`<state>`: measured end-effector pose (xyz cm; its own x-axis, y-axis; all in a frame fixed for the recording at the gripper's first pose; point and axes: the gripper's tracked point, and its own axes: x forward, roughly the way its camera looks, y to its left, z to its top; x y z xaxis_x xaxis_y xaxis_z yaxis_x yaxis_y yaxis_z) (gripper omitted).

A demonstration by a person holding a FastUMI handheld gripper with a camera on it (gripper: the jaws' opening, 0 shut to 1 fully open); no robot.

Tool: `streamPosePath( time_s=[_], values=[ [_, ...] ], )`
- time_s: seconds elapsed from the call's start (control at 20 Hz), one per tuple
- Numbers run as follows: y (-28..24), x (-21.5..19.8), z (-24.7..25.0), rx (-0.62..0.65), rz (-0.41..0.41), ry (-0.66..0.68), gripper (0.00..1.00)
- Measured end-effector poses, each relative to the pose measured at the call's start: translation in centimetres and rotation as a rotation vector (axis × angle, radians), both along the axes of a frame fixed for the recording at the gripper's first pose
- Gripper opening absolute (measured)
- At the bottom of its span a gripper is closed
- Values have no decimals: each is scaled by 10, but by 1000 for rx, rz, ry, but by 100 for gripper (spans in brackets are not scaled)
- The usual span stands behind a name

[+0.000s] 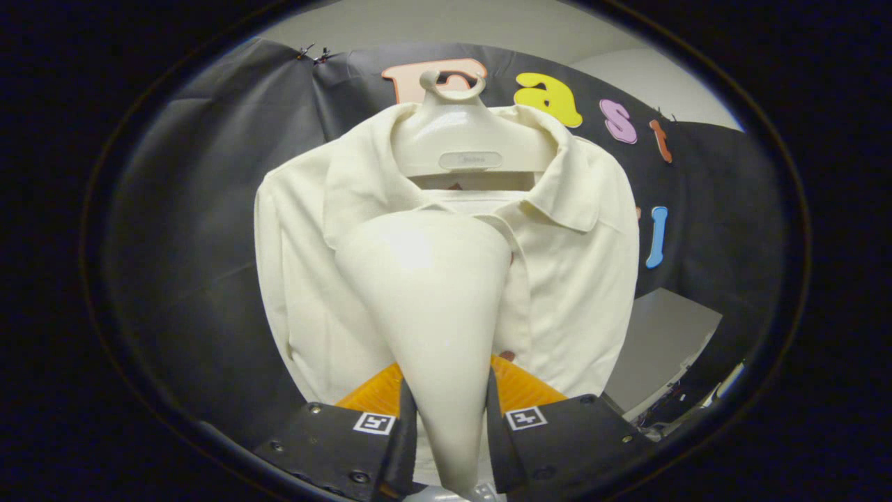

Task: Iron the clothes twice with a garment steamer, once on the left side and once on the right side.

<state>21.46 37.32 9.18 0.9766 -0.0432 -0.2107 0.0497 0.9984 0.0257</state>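
Gripper (446,425) clamps steamer (432,293) before shirt (578,279).

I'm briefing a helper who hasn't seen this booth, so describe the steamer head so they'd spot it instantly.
Start at the cream collared shirt hanging on the pale plastic hanger against the black cloth wall. In front of its chest sits the glossy cream cone-shaped steamer head, its narrow handle clamped between the black gripper fingers. Unlike the matte fabric behind it, it is smooth, hard and shiny.

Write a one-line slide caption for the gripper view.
Gripper shut on a cream steamer head, held up against the hanging white shirt below its hanger.
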Motion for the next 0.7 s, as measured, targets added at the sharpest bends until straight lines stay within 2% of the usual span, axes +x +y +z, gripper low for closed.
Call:
streamPosePath(
  time_s=[0.7],
  values=[
    [15, 8, -131, -74, -35, 137, 43]
  ],
)
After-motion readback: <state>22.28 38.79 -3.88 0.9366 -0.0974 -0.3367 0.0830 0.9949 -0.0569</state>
